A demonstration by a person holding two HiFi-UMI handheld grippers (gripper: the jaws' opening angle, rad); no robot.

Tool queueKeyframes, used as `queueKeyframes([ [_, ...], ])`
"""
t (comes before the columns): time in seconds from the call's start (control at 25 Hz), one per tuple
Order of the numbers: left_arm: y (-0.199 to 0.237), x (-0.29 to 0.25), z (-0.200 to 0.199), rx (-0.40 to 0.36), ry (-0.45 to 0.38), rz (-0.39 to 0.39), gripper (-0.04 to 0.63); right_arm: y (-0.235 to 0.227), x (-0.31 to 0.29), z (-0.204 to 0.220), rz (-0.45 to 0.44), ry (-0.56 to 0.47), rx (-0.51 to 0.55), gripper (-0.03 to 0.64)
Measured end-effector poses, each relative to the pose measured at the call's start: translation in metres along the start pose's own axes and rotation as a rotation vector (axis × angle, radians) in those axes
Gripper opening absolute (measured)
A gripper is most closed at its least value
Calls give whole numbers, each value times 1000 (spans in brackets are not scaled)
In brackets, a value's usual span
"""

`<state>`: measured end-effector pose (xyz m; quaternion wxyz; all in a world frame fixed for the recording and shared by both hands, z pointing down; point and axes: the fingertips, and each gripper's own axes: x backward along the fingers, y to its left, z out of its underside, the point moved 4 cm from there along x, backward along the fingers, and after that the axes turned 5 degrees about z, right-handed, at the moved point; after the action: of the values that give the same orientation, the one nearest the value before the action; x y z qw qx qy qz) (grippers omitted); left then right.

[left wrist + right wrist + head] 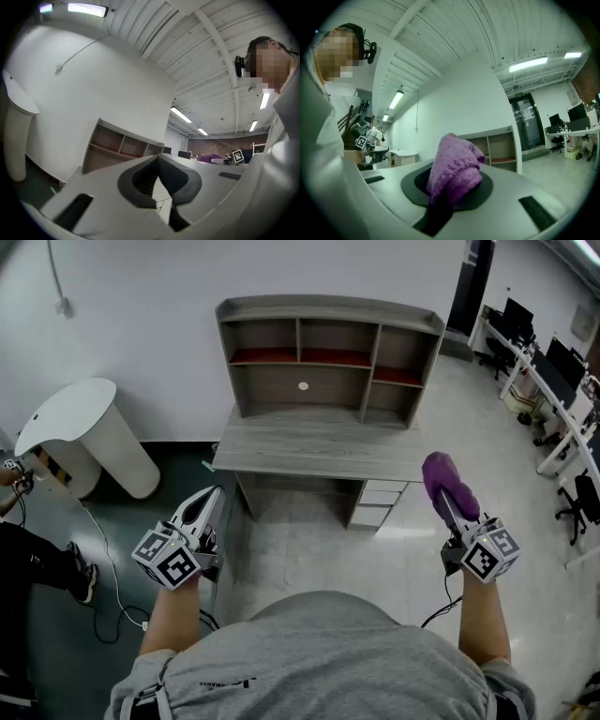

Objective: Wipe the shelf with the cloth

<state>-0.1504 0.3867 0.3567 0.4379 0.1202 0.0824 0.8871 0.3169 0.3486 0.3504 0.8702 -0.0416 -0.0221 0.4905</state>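
Clamping the cloth (453, 169), the right gripper (451, 190) has its jaws closed on the lower part of the purple wad. The rest bulges up out of the pads and stands past the tips. The left gripper (158, 161) has its jaws together at the tips, with nothing between them.

In the head view both grippers are held low in front of the person's grey-clad torso, left and right, pointing forward. The cloth hangs in the air near the right front corner of the desk (309, 448), beside the drawers (375, 504) as seen from above, and touches neither. The left gripper points toward the desk's left front corner.

The shelf (328, 324) stands on the back of the desk against the white wall (141, 306), well apart from the cloth. It is grey wood with open compartments, and several boards in it are red. Left of the desk is a white stand (84, 423) on dark green floor. Far right are monitors (562, 360) on white tables.
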Motion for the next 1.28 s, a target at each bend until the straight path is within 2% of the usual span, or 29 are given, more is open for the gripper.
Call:
queueKeyframes([
  [0.32, -14, -16, 6, 0, 1, 10, 11, -18, 5, -1, -18, -9, 0, 60],
  [0.6, -35, -33, 11, 6, -13, -16, 11, -45, 13, -8, -37, 4, -44, 61],
  [0.92, -56, -60, 38, 41, -16, -31, 11, -68, 11, -11, -108, 23, -22, 63],
  [1.12, -37, -83, 49, 45, 0, -28, 11, -83, -23, -7, -134, 25, -20, 64],
  [1.28, 14, -104, 53, 60, 5, -31, 11, -83, -80, 1, -141, 28, -18, 64],
])
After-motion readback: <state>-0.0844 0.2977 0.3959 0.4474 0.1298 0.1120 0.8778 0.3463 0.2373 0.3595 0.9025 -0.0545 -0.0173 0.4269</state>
